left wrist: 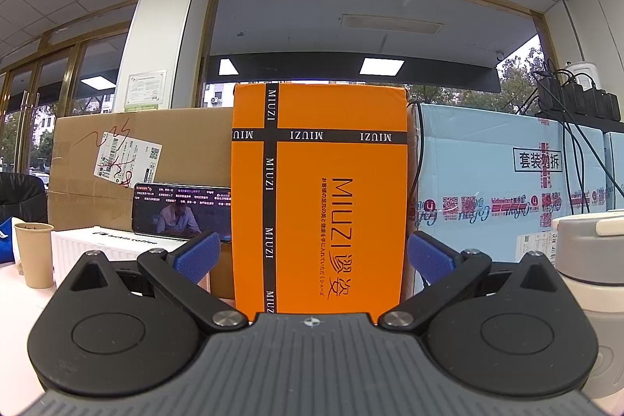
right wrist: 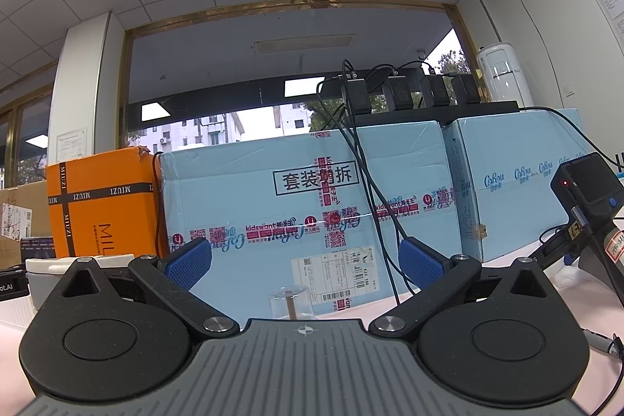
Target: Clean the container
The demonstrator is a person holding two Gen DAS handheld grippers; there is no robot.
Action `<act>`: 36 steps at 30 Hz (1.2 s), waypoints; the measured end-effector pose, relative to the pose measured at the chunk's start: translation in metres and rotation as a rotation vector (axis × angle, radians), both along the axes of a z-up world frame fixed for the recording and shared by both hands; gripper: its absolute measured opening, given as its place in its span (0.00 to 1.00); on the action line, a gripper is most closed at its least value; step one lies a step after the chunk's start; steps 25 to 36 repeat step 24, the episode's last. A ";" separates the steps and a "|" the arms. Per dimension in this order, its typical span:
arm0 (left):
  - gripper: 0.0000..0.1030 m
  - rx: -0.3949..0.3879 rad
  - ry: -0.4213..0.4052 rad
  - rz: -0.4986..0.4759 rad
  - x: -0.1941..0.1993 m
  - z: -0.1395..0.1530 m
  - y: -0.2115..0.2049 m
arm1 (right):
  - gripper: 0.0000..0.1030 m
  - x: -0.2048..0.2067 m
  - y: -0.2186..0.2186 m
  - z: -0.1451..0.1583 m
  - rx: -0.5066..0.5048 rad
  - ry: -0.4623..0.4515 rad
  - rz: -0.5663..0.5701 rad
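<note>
A white and grey lidded container [left wrist: 585, 283] stands on the table at the far right of the left wrist view, beside my left gripper [left wrist: 314, 257]. That gripper is open with nothing between its blue pads [left wrist: 197, 256]. In the right wrist view the same container [right wrist: 41, 266] shows at the far left, partly hidden behind the gripper's body. My right gripper [right wrist: 305, 264] is open and empty. A small clear cup [right wrist: 290, 299] with a brown stick in it stands just ahead of it, low between the fingers.
An upright orange box [left wrist: 319, 197] faces the left gripper, with a cardboard box [left wrist: 117, 158] and a phone [left wrist: 181, 211] to its left and a paper cup [left wrist: 35, 254] further left. Pale blue cartons [right wrist: 304, 205] with hanging cables [right wrist: 366, 182] block the back. A black device [right wrist: 589, 190] sits right.
</note>
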State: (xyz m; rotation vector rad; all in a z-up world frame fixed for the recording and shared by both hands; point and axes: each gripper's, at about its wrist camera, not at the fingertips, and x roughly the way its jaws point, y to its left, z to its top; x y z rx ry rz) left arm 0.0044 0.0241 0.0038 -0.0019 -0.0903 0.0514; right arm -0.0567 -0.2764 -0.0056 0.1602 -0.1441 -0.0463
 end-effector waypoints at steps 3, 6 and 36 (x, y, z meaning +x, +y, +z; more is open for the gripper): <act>1.00 0.000 0.000 -0.001 0.000 0.000 0.000 | 1.00 0.000 0.000 0.000 0.000 0.000 0.000; 1.00 0.000 0.001 -0.002 0.001 0.000 0.000 | 1.00 0.001 -0.001 0.000 0.000 0.000 0.000; 1.00 -0.004 0.009 -0.004 0.003 0.001 0.001 | 1.00 0.001 -0.002 0.000 0.002 0.000 -0.003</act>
